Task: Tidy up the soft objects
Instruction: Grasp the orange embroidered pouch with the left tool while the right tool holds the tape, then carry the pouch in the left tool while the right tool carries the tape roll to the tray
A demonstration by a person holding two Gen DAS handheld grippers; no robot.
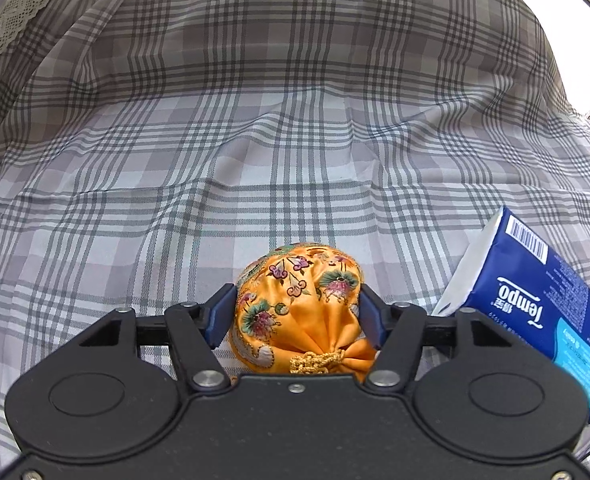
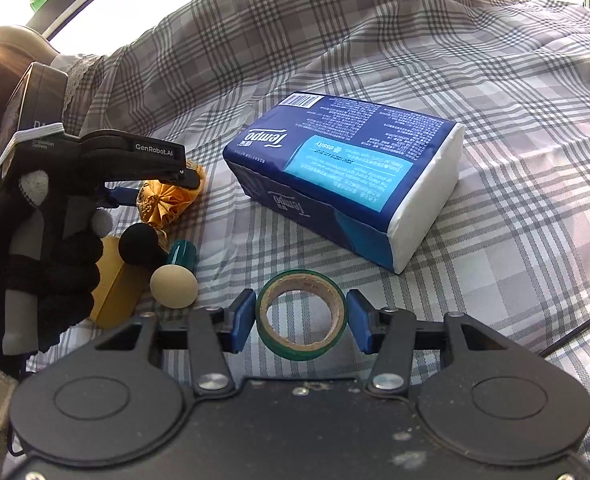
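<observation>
Left wrist view: left gripper – blue pads pressed on both flanks of the orange embroidered pouch, on the plaid cloth; tissue pack just right.
Right wrist view: right gripper – pads part-open, apart from the green tape roll between them; tissue pack beyond.

Grey plaid bedsheet, lace-trimmed edge, bright window light

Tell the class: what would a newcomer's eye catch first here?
The orange embroidered pouch sits between the left gripper's blue pads on the plaid cloth. A blue Tempo tissue pack lies to its right, and a green tape roll rests between the right gripper's pads.
</observation>
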